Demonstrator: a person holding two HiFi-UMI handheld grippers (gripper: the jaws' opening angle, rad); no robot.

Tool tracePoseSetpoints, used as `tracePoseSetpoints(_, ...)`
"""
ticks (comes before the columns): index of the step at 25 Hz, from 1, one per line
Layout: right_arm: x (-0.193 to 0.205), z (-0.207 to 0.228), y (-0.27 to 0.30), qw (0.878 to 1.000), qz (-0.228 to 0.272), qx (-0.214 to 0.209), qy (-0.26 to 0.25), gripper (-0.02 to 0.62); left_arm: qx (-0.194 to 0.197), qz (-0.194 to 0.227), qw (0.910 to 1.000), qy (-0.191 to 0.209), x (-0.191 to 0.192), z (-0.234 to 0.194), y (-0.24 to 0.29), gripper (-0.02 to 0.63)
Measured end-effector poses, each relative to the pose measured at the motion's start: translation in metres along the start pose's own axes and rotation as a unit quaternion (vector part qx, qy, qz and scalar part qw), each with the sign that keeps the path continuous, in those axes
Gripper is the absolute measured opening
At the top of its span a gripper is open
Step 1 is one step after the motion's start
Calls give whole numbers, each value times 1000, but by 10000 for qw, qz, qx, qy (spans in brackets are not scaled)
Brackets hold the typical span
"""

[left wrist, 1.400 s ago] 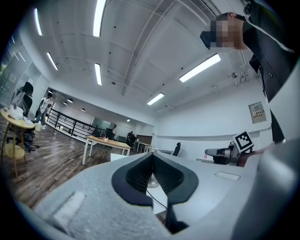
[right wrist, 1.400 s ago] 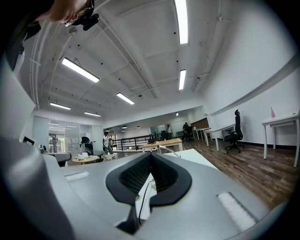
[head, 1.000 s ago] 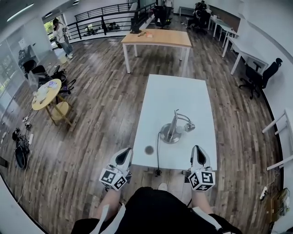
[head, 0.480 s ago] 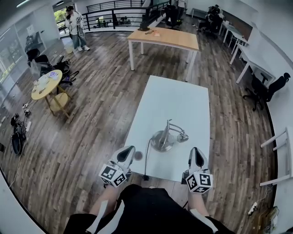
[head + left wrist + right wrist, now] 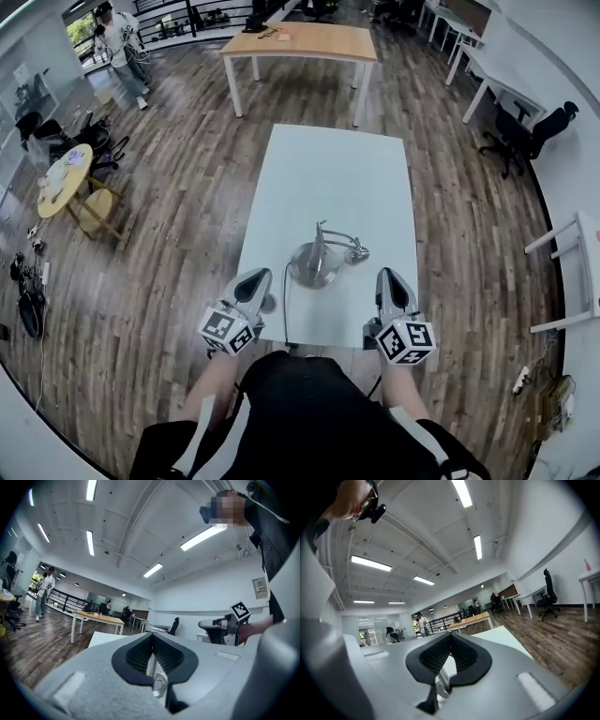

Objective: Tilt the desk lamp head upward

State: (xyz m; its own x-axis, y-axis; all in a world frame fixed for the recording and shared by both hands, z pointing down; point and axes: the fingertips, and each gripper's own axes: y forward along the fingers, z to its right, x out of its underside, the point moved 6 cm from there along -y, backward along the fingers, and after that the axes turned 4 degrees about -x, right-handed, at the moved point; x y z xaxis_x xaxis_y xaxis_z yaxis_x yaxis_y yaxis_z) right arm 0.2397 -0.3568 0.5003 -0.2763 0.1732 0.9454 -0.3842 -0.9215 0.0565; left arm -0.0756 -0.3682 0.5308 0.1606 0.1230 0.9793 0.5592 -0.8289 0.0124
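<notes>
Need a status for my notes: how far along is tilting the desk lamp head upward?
Done: nothing visible; the desk lamp stands untouched on the white table. In hand: the left gripper and right gripper flank it at the near edge, jaws shut and empty. Left: reach the lamp head, grip it and tilt it up.

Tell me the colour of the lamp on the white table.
The lamp is silver, shiny metal; the head view shows it best.
</notes>
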Motion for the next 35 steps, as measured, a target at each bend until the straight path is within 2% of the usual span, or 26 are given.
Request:
tracePoseSetpoints(6, 28, 1, 7, 9985, -435, 96, 329, 3, 384, -595, 9975, 22, 33, -7, 32, 3)
tracePoseSetpoints(10, 46, -2, 18, 9965, -638, 94, 530, 3, 672, -1086, 9918, 36, 63, -14, 51, 68)
tracePoseSetpoints(12, 53, -3, 24, 9949, -660, -1, 767, 3, 851, -1367, 9869, 65, 81, -17, 63, 106)
tracePoseSetpoints(16, 61, -1, 33, 9853, -536, -196, 1607, 5, 1222, -1913, 9737, 196, 115, -18, 88, 166)
tracePoseSetpoints(22, 71, 5, 44, 9774, -562, -126, 2033, 9, 1658, -2217, 9595, 528, 132, -19, 112, 167)
tracePoseSetpoints(23, 72, 4, 46, 9751, -578, -140, 2135, 43, 1753, -2306, 9551, 622, 137, -18, 114, 167)
tracePoseSetpoints(26, 76, 3, 49, 9663, -553, -150, 2509, 87, 1983, -2574, 9421, 832, 151, -16, 117, 167)
tracePoseSetpoints(30, 76, 6, 57, 9478, -275, -270, 3166, 159, 2160, -2748, 9315, 1011, 164, -17, 123, 172)
tracePoseSetpoints(33, 78, 9, 63, 9299, -50, -417, 3654, 196, 2309, -2928, 9201, 1201, 178, -18, 127, 201)
tracePoseSetpoints(35, 83, 13, 65, 9119, 69, -438, 4080, 217, 2389, -3019, 9137, 1304, 184, -17, 127, 216)
